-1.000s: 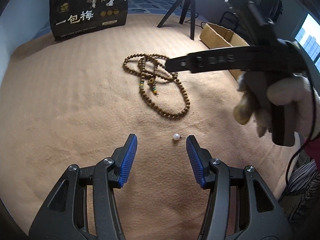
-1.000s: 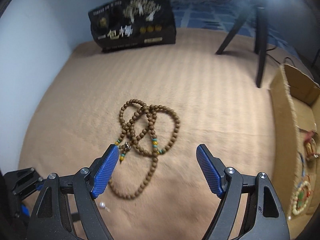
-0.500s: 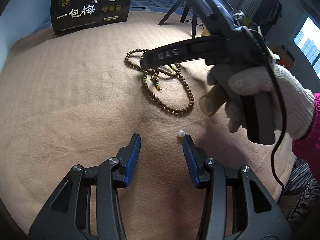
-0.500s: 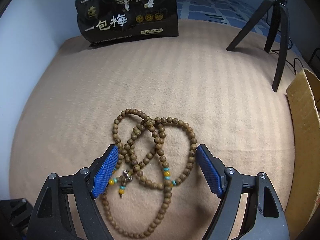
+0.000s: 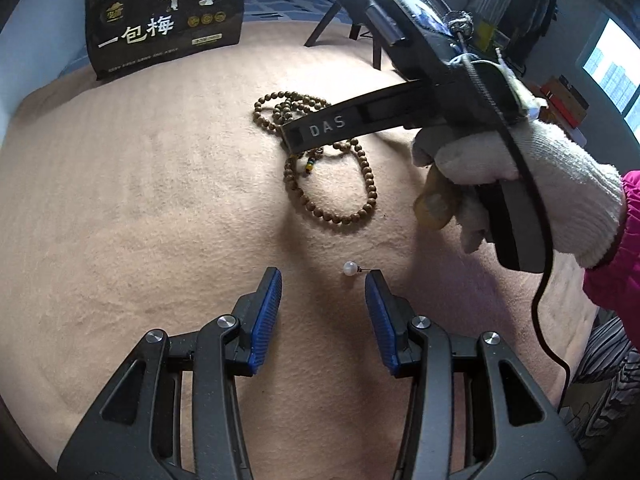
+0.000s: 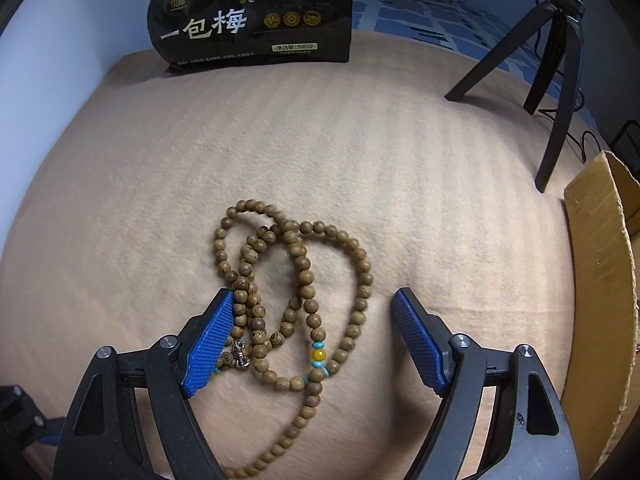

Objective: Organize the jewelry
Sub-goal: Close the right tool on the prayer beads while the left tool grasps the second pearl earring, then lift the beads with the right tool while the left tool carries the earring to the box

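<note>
A long wooden bead necklace [image 6: 298, 248] with yellow and turquoise beads lies coiled on the beige blanket [image 6: 360, 140]. My right gripper [image 6: 314, 295] points down over it and is closing slowly. Its blue pads straddle the coils, and the left pad [image 6: 212, 336] lies against the strands without any pinch. In the left wrist view the necklace [image 5: 338, 219] sits past a white pearl stud earring [image 5: 349, 269]. My left gripper [image 5: 323, 276] is open, and the pearl lies just beyond its right fingertip [image 5: 372, 280]. A gloved hand [image 5: 520, 168] holds the right gripper above the beads.
A black snack bag [image 6: 248, 16] stands at the blanket's far edge. A black tripod [image 6: 560, 60] stands at the back right. An open cardboard box [image 6: 600, 280] sits along the right side. A cable hangs from the gloved hand.
The right gripper has come down and forward, so its pads now flank the necklace. The left gripper's jaws narrowed a little and stayed by the pearl.
</note>
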Demonstrator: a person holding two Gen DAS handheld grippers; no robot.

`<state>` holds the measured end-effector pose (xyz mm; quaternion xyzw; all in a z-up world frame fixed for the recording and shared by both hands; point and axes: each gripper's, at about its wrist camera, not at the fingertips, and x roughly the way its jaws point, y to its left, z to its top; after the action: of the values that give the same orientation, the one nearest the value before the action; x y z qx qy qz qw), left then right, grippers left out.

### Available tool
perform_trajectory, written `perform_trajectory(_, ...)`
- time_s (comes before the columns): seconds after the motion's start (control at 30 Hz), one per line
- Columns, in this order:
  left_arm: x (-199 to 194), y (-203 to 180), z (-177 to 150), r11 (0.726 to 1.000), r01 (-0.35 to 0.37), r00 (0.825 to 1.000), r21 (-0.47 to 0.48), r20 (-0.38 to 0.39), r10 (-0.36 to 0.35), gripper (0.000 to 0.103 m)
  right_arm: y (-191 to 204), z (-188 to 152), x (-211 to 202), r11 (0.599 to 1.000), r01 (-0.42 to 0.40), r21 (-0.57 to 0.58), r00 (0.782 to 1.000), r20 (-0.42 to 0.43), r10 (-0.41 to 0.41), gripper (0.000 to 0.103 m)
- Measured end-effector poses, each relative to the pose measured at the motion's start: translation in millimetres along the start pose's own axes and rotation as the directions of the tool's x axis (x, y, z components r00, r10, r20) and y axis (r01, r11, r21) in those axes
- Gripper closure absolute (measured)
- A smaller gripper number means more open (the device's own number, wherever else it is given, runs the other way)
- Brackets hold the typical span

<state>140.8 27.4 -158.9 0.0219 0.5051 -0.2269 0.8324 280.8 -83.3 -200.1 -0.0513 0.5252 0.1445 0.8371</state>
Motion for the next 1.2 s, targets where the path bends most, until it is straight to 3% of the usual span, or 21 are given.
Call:
perform_trajectory(0.1,6,-3,2,1.0,-0.008,1.0,0.014,-0.005,0.008,0.06,-4,-4,-3,1.0,0.002,-0.021,1.0,0.004,-0.002,0.038)
perform_trajectory(0.17,10,-6,4,1.0,-0.009,1.0,0.021,-0.012,0.009,0.067,-9,-7,-6,1.0,-0.006,-0.025,1.0,0.005,0.007,0.047)
perform_trajectory(0.33,15,-10,6,0.998,-0.017,1.0,0.052,-0.014,0.017,0.067,-23,-13,-11,1.0,-0.025,-0.014,1.0,0.003,0.025,0.072)
perform_trajectory(0.43,18,-13,6,0.996,-0.023,0.999,0.08,-0.022,0.025,0.069,-29,-17,-15,0.999,-0.033,-0.009,0.999,0.002,0.033,0.081)
perform_trajectory(0.67,25,-15,5,0.991,-0.05,0.998,0.121,-0.031,0.054,0.076,-32,-25,-20,0.999,-0.041,-0.013,0.999,0.009,0.041,0.086)
perform_trajectory(0.83,29,-13,1,0.99,-0.053,0.998,0.132,-0.027,0.057,0.087,-35,-27,-22,0.998,-0.055,-0.004,0.998,0.012,0.055,0.086)
perform_trajectory(0.97,27,-12,0,0.991,-0.045,0.999,0.127,-0.024,0.048,0.087,-37,-30,-24,0.998,-0.064,0.001,0.998,0.019,0.064,0.086)
perform_trajectory(1.0,26,-11,0,0.991,-0.045,0.999,0.122,-0.025,0.048,0.095,-38,-31,-25,0.998,-0.07,0.004,0.997,0.02,0.069,0.086)
perform_trajectory(1.2,19,-9,3,0.994,-0.046,0.999,0.097,-0.016,0.048,0.094,-42,-38,-31,0.994,-0.102,0.032,0.995,0.022,0.102,0.087)
